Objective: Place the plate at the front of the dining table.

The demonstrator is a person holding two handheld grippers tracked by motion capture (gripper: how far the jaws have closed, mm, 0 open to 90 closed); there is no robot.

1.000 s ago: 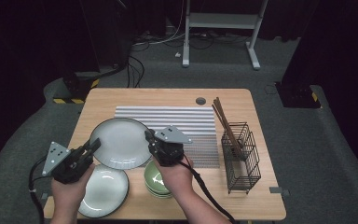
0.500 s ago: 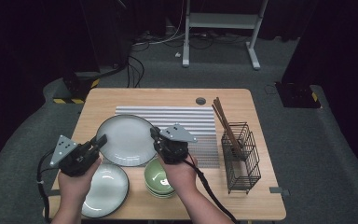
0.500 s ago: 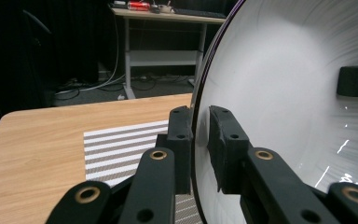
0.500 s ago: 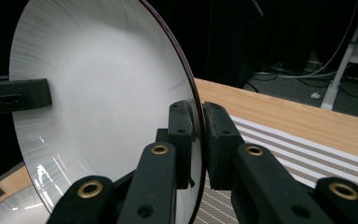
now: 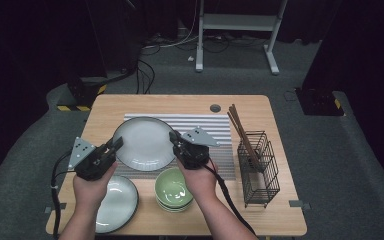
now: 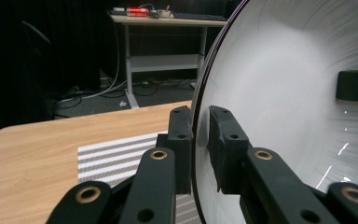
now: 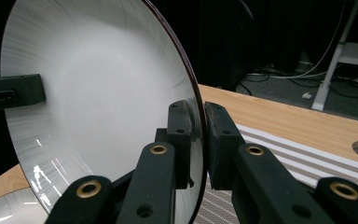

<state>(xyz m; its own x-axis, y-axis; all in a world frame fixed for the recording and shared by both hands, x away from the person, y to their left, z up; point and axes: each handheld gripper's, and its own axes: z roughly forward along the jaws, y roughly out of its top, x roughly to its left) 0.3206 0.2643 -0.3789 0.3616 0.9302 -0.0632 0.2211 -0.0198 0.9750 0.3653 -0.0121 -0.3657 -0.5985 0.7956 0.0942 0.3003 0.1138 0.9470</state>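
Observation:
A large pale plate (image 5: pixel 143 143) with a dark rim hangs over the striped mat (image 5: pixel 215 130), held from both sides. My left gripper (image 5: pixel 116 144) is shut on its left rim, and my right gripper (image 5: pixel 173 138) is shut on its right rim. In the left gripper view the plate (image 6: pixel 289 93) stands on edge between the jaws of my left gripper (image 6: pixel 199 140). In the right gripper view the plate (image 7: pixel 102 107) is clamped the same way by my right gripper (image 7: pixel 198 135).
A second pale plate (image 5: pixel 116 202) lies at the front left of the wooden table (image 5: pixel 275 215). A stack of green bowls (image 5: pixel 174 188) sits beside it. A black wire caddy (image 5: pixel 258 167) with brown chopsticks (image 5: pixel 241 130) stands at the right.
Both grippers have carried the large plate away from me and slightly right, over the striped mat, uncovering more of the front-left plate.

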